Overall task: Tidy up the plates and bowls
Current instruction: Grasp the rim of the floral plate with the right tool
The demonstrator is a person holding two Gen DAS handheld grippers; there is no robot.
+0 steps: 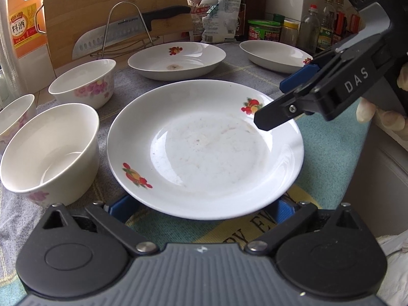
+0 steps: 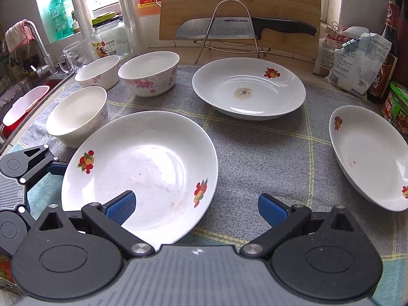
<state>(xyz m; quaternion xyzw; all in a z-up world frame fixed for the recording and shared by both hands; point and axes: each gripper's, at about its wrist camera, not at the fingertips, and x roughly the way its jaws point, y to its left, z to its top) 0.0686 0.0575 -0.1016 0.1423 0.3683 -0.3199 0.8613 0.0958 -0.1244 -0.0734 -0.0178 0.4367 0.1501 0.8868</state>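
Three bowls [image 2: 76,117] and three plates [image 2: 140,176] hold nothing.

Both cams sit right on the grippers, looking forward and down along the fingers at the cloth-covered counter [image 1: 331,153]. The left wrist view hangs close over the near plate [image 1: 204,148], facing the cutting board [image 1: 114,5] at the back. The right wrist view looks from that plate's other side, a bit farther back, so it takes in more. Both share the near plate [image 2: 142,173], the bowls, the far plate [image 2: 248,91] and the knife rack [image 2: 230,25].
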